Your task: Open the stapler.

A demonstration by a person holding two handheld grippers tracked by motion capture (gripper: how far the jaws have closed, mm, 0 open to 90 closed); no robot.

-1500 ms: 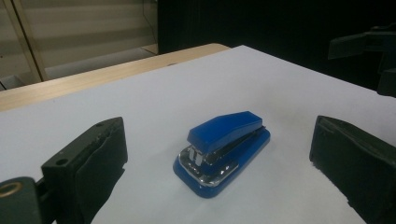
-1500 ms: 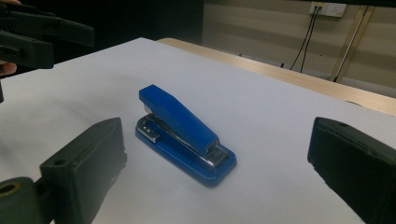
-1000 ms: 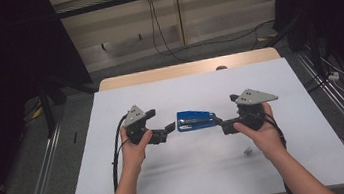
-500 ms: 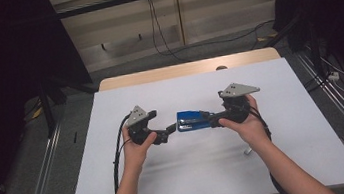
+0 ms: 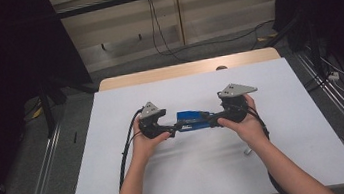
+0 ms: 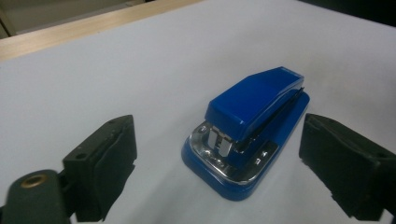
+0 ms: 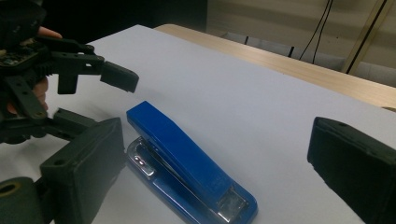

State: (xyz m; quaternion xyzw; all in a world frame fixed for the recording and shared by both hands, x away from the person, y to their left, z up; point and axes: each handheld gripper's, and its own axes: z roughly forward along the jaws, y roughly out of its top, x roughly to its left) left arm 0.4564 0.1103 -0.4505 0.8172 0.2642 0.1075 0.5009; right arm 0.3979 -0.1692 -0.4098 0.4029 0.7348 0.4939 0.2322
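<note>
A blue stapler [image 5: 194,120] lies flat on the white tabletop [image 5: 195,174] between my two grippers. My left gripper [image 5: 174,127] points at its left end. In the left gripper view the stapler [image 6: 252,126] sits between the black jaws of the left gripper [image 6: 219,135]. These jaws have just been closing a little, with gaps still on both sides. My right gripper [image 5: 216,120] comes in from the right. In the right gripper view its wide jaws straddle the stapler [image 7: 187,163], and the right gripper [image 7: 215,154] is open. The left gripper [image 7: 88,79] faces it from the far end.
A wooden table edge [image 5: 181,70] runs along the back, with a small round thing [image 5: 221,67] on it. A small metal piece [image 5: 248,151] lies by the right forearm. Black cables [image 5: 127,153] trail from the left gripper. Metal rails [image 5: 46,189] flank the table on the floor.
Both grippers have moved inward to the stapler's two ends, the right one first, then the left. The stapler has stayed in place.
</note>
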